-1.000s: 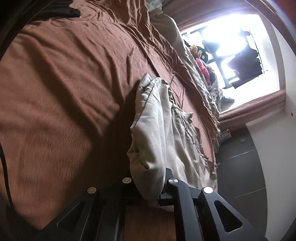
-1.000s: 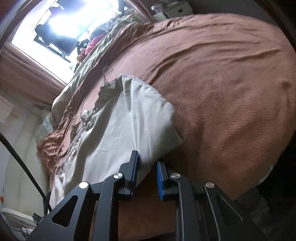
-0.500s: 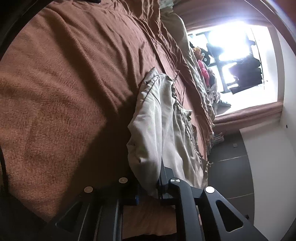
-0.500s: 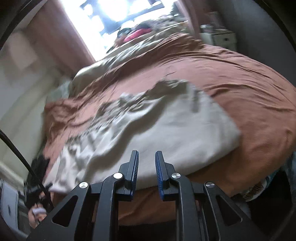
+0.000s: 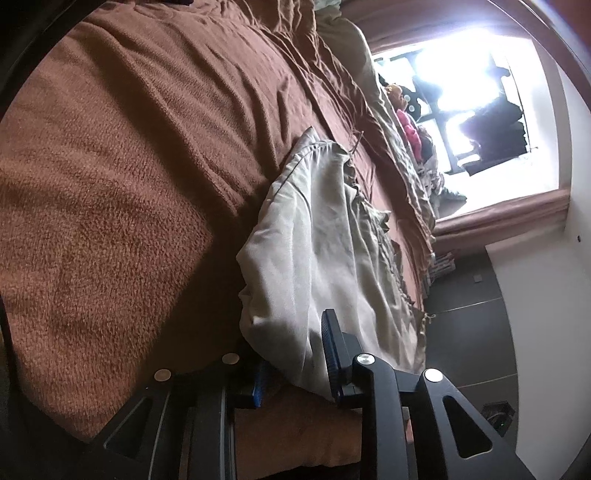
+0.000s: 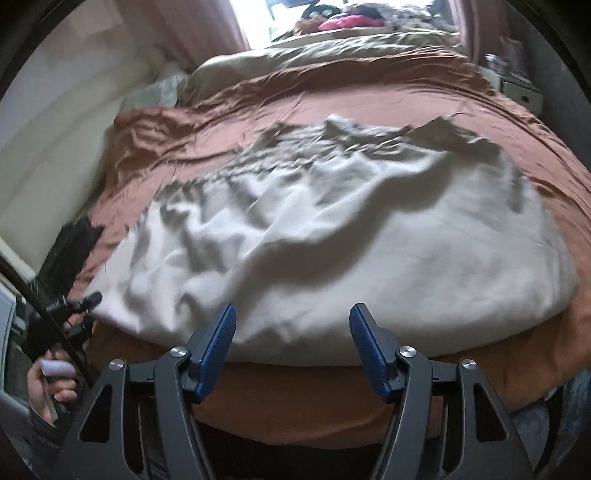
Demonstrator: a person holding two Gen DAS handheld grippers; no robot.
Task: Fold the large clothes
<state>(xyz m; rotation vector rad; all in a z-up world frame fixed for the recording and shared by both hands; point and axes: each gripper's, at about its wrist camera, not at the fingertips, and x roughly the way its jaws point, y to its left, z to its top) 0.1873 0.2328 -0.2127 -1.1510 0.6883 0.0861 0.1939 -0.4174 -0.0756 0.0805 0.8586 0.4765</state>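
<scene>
A large beige garment (image 6: 369,229) lies spread and wrinkled on the brown blanket (image 6: 388,107) of a bed. My right gripper (image 6: 291,308) hovers over the garment's near edge. Its jaws are opening wide and nothing is between its blue pads (image 6: 218,339). In the left wrist view the garment (image 5: 317,236) runs away from me as a folded strip. My left gripper (image 5: 291,343) has the garment's near corner between its fingers. Its jaws are opening and the cloth hangs loose in the gap. The right wrist view shows that left gripper (image 6: 79,302) at the garment's left corner, held by a hand (image 6: 51,384).
A beige duvet (image 6: 332,55) and a pile of clothes with a pink piece (image 6: 347,22) lie at the bed's far side under a bright window (image 5: 472,92). Dark floor (image 5: 465,332) and a white wall (image 5: 546,332) border the bed. A black cable (image 6: 33,291) crosses the lower left.
The right gripper let go of the garment's corner, swung sideways while rolling, and opened its jaws wide. The left gripper stayed put and its jaws spread around the cloth.
</scene>
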